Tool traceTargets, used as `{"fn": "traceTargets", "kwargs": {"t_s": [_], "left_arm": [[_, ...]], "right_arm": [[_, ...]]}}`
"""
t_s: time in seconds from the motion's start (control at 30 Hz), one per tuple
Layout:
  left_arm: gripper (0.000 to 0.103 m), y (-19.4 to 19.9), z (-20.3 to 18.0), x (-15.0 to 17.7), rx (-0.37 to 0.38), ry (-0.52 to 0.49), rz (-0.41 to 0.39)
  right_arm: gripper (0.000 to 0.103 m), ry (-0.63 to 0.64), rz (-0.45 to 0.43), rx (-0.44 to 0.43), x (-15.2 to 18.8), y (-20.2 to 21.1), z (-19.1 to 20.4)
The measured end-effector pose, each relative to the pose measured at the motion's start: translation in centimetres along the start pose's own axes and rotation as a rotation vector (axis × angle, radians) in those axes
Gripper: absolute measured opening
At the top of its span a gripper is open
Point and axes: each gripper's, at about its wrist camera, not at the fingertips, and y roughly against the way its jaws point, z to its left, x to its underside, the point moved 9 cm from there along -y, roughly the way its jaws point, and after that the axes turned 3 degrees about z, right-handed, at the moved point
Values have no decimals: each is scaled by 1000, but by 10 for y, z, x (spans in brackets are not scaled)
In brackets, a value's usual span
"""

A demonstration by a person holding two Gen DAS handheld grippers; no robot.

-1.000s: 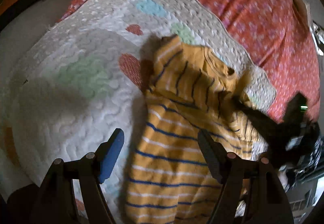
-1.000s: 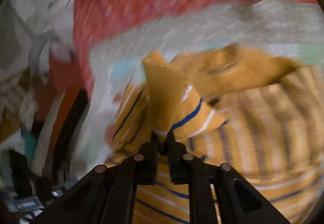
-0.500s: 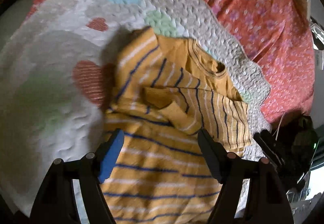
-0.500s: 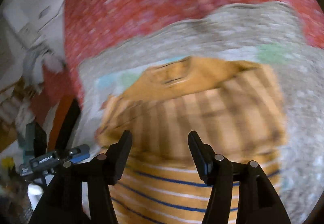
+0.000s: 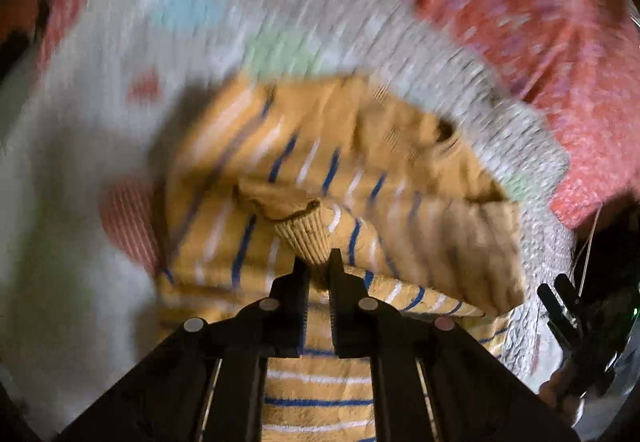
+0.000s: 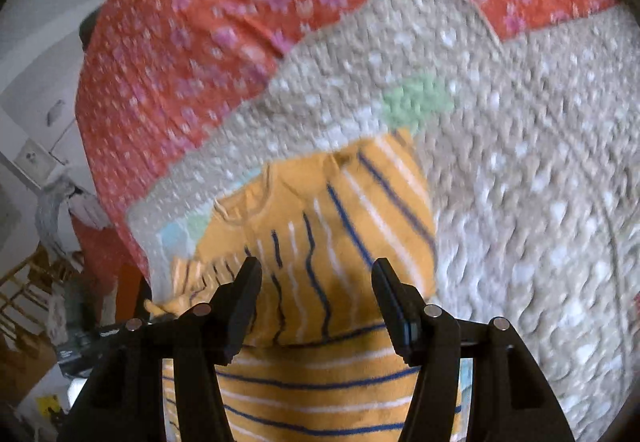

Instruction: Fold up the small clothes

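A small yellow sweater (image 5: 320, 170) with blue and white stripes lies on a pale quilt (image 5: 92, 302). One sleeve is folded across its chest. My left gripper (image 5: 318, 266) is shut on the ribbed sleeve cuff (image 5: 306, 238), which bunches up between the fingertips. In the right wrist view my right gripper (image 6: 316, 274) stands open above the sweater (image 6: 332, 210), nothing between its fingers (image 6: 248, 282). The neck opening (image 5: 444, 130) points to the far right in the blurred left wrist view.
The quilt (image 6: 520, 162) lies over a red flowered bedspread (image 6: 192, 22). The bed's edge runs down the left of the right wrist view, with clutter and a wooden frame (image 6: 24, 282) beyond it. A black device (image 5: 568, 318) sits off the quilt's right edge.
My left gripper moved in over the sweater and closed on the sleeve cuff. My right gripper let go of the other sleeve, opened and drew back; that sleeve now lies across the sweater.
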Motion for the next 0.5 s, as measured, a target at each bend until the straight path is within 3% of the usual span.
{"fn": "traceTargets", "kwargs": {"t_s": [0.13,0.2,0.3,0.37,0.5], "left_arm": [[9,28,-8,-20,-61,-121,-84],[9,17,9,-19,-128,-133,-67],[10,-23,47,-11,-218,-123,25],[12,-49,65,4,-219,-100,125],[13,-31,57,6,-157,-125,88]], "right_arm": [[62,-23,-1,-1,-4,1,-5],[62,-53,24,20,-1,-7,-14],[62,-79,39,27,2,-13,-22],[62,-56,32,57,1,-14,-22],[62,32,7,140,-2,-23,-18]]}}
